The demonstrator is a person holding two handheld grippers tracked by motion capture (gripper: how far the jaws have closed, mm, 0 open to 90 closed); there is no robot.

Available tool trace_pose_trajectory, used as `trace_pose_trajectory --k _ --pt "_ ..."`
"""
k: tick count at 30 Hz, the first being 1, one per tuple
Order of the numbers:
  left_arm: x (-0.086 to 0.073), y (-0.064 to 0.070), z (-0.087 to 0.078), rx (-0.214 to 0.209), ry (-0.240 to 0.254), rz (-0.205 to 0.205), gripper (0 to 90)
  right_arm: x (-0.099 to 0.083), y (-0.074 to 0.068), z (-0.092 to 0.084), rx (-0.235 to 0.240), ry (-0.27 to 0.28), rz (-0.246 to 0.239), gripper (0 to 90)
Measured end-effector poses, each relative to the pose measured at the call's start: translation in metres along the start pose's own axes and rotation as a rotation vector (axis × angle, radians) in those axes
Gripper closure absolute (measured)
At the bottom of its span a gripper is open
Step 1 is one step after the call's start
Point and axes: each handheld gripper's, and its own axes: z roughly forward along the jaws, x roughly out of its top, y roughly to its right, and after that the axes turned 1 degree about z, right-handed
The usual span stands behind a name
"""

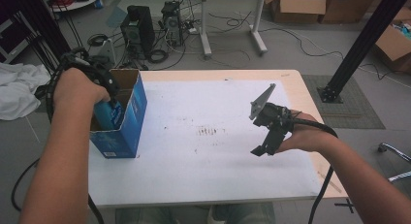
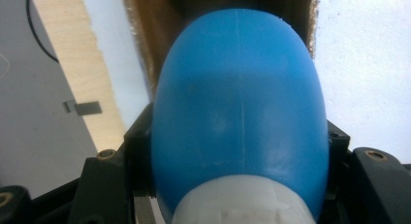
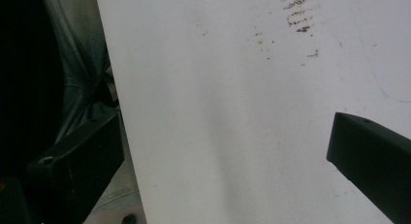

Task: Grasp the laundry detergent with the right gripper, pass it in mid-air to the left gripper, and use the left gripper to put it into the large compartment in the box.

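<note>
A blue bottle point(image 2: 237, 103) with a white cap point(image 2: 242, 204) sits gripped between the jaws of my left gripper point(image 2: 237, 153), which is shut on it. In the high view that gripper point(image 1: 109, 95) holds the bottle point(image 1: 107, 115) inside the open top of an upright blue cardboard box point(image 1: 124, 134) at the left edge of the white mat point(image 1: 203, 156). The box's brown inner walls point(image 2: 160, 35) show around the bottle. Over the right side of the mat, my right gripper point(image 1: 264, 148) is held open with nothing between its fingers point(image 3: 228, 151).
Brown smudges point(image 1: 207, 131) mark the middle of the mat. The wooden table edge point(image 1: 300, 83) runs close to the right hand. Beyond the table, computer towers point(image 1: 138, 27), cables, cardboard boxes point(image 1: 298, 6) and a black frame post point(image 1: 361, 44) stand on the floor.
</note>
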Motion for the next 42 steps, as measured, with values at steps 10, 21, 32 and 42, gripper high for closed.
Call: trace_pose_trajectory --k 10,21,32,42 --pt "0.005 0.000 0.026 0.012 -0.013 0.019 38.5 0.000 0.000 0.001 0.003 0.014 0.002 0.0" --pt "0.009 -0.002 0.051 0.007 -0.022 0.021 38.5 0.003 0.000 0.005 0.008 0.009 -0.007 0.0" --pt "0.013 -0.005 0.065 0.004 0.002 0.021 38.5 0.003 0.001 0.008 0.014 0.008 -0.001 0.0" --pt "0.009 -0.007 0.066 -0.009 0.040 -0.004 38.2 0.008 -0.001 0.009 0.012 0.014 -0.010 0.0"
